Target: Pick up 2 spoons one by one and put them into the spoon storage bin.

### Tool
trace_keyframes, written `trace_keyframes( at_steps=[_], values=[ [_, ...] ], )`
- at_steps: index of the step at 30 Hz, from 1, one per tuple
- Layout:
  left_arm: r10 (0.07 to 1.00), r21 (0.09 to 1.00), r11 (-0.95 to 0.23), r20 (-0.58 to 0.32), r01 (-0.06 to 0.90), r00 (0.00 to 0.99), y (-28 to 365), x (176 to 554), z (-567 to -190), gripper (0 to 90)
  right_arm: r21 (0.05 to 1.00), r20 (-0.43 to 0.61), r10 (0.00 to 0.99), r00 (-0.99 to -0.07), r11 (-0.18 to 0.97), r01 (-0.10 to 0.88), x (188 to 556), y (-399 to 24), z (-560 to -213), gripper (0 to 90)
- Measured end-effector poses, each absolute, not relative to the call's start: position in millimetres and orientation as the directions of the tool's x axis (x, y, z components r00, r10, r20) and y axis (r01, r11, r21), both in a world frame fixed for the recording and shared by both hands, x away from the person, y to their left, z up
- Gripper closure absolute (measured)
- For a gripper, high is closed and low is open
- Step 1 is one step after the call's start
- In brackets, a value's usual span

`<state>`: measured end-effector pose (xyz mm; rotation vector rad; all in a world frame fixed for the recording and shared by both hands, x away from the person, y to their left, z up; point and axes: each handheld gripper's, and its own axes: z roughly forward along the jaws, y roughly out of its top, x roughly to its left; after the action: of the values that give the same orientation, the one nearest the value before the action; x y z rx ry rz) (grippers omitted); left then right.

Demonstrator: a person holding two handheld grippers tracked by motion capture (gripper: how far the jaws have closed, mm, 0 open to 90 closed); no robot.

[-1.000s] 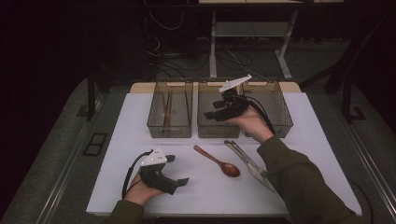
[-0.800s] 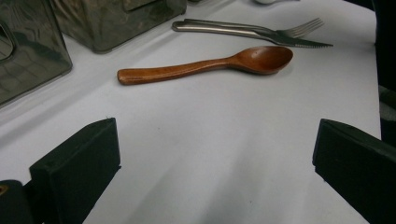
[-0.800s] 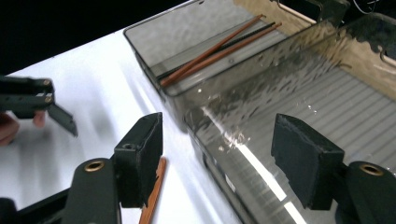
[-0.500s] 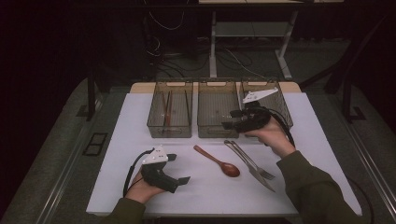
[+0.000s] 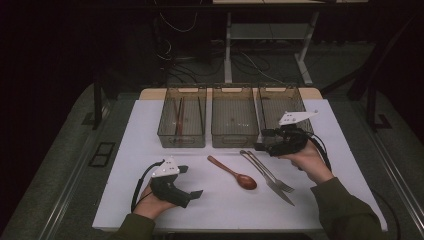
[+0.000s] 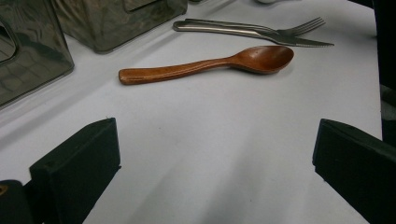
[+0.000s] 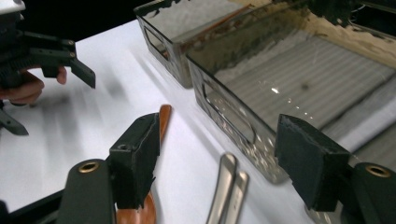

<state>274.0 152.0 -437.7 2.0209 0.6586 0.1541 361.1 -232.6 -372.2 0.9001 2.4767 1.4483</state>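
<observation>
At the near left of the white table point(image 5: 125, 165), the left gripper point(image 5: 192, 194) rests with its jaws spread and nothing between them. Right of it lies the brown wooden spoon point(image 5: 234, 173), bowl toward the near side, then the steel fork point(image 5: 270, 172) and steel knife point(image 5: 267, 179), touching along their handles. Beyond stand three smoky clear plastic bins point(image 5: 233, 120); the left bin holds a brown stick-like piece. The right gripper point(image 5: 260, 145), jaws spread and just now opening, empty, hangs over the fork and knife handles. It likely aims there: best to straddle one handle alone, nudging them apart first, then pinch near the handle's far end.
</observation>
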Motion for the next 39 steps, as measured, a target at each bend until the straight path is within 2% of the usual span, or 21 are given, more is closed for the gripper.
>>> trace_keyframes(
  at_steps=[14, 18, 24, 27, 36, 39],
  values=[
    [0.513, 0.837, -0.384, -0.157, 0.390, 0.844, 152.3, 272.8, -438.1, 0.0, 0.805, 0.201, 0.603, -0.772, 0.347, 0.481, 338.7, -263.9, -394.3, 32.3],
    [0.509, 0.837, -0.386, -0.157, 0.388, 0.846, 151.6, 273.1, -438.3, 0.0, 0.806, 0.202, 0.611, -0.765, 0.340, 0.484, 336.0, -263.2, -395.3, 42.5],
    [0.508, 0.840, -0.378, -0.163, 0.389, 0.846, 152.3, 274.0, -438.6, 0.0, 0.786, 0.229, 0.610, -0.758, 0.343, 0.514, 340.0, -251.7, -400.7, 65.4],
    [0.506, 0.836, -0.386, -0.161, 0.389, 0.847, 152.4, 273.7, -439.5, 0.0, 0.776, 0.221, 0.598, -0.771, 0.371, 0.510, 340.5, -241.2, -403.1, 72.8],
    [0.512, 0.836, -0.386, -0.157, 0.389, 0.845, 152.5, 272.2, -438.6, 0.0, 0.757, 0.204, 0.546, -0.813, 0.439, 0.485, 337.3, -214.8, -407.9, 88.3],
    [0.514, 0.837, -0.383, -0.160, 0.392, 0.843, 152.2, 272.9, -438.7, 0.0, 0.749, 0.199, 0.531, -0.824, 0.460, 0.477, 338.2, -206.4, -411.2, 89.5]
  ],
)
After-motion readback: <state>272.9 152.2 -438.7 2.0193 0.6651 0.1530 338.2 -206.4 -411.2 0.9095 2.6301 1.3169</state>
